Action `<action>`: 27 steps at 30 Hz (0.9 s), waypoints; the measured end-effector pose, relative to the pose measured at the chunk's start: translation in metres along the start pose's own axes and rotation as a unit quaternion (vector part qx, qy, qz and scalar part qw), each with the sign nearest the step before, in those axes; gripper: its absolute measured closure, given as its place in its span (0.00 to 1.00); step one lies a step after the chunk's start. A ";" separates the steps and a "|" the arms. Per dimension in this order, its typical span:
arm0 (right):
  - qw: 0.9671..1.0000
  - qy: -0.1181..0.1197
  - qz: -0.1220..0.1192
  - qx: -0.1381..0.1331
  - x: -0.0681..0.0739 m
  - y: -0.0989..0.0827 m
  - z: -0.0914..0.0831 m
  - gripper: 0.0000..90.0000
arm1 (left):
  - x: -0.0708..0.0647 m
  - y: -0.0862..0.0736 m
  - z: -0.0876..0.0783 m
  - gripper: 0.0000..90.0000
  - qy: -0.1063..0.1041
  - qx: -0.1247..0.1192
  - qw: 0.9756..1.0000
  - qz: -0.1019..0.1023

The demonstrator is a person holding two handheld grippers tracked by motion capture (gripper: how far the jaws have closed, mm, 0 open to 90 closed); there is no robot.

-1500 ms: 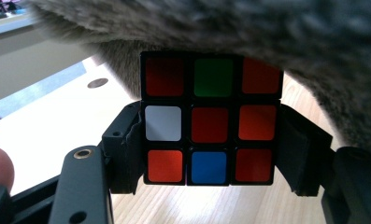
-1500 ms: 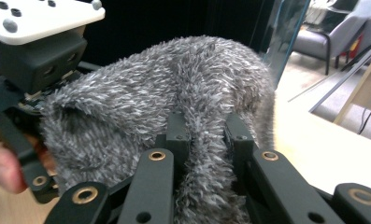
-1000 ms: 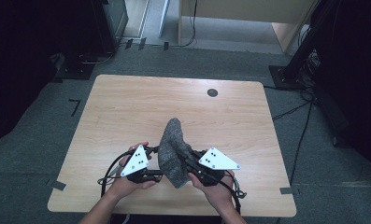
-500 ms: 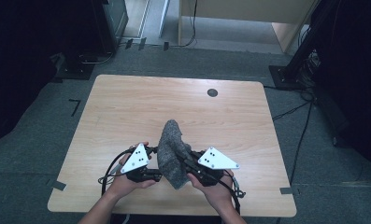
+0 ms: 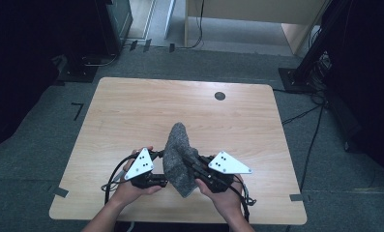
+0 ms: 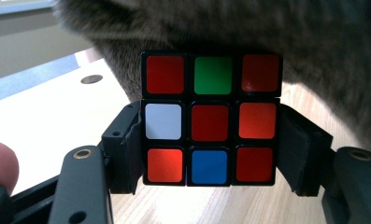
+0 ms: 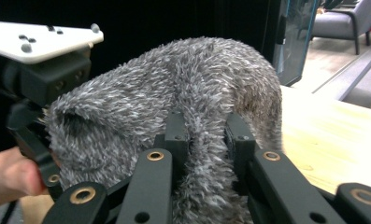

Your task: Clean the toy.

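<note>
Grey fuzzy fabric pouch is hanging between my two tools above the near middle of the pale wooden bench. I am holding the left gripper clamped on a colourful twisty puzzle cube; in the left gripper view its jaws are pressing on the cube's two sides at the middle and lower rows, with a mostly red face turned toward the camera, one green square on top, one white at the left and one blue below. Fur is draping over and behind the cube, so I am judging that I am feeding the cube into the pouch, or drawing it out; I cannot tell which.

I am keeping the right gripper pinched narrowly on a fold of the pouch's furry wall, which is bulging between its jaws in the right gripper view. That grip seems meant to be steadying the soft cloth and keeping its mouth presented to the cube, since the pouch would otherwise be sagging.

In the high view the pouch's long axis is running away from me and slightly left, its narrower end pointing toward the far edge of the bench and its broader end lying near my hands. The cube is sitting square in the jaws, faces level.
</note>
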State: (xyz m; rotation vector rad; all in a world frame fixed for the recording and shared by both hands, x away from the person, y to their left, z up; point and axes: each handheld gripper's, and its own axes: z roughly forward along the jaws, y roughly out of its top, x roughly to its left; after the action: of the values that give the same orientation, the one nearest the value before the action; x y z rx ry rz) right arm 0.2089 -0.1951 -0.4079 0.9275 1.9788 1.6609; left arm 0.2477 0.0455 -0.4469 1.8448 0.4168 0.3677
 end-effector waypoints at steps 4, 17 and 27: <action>0.999 -0.009 0.032 0.007 -0.014 -0.008 0.004 0.85 | -0.003 -0.001 0.001 0.38 0.009 0.008 1.000 0.014; 0.999 0.004 0.029 0.013 -0.009 0.003 -0.003 0.86 | -0.004 -0.001 0.001 0.38 0.017 0.003 1.000 0.015; 0.996 -0.073 0.038 0.046 -0.041 -0.022 0.002 0.87 | -0.003 0.001 -0.003 0.38 0.008 -0.015 1.000 0.010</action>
State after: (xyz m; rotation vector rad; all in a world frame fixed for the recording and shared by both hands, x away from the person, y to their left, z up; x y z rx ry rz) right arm 0.2339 -0.2246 -0.4341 1.1374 1.9580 1.5044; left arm 0.2436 0.0461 -0.4448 1.8198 0.4015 0.4015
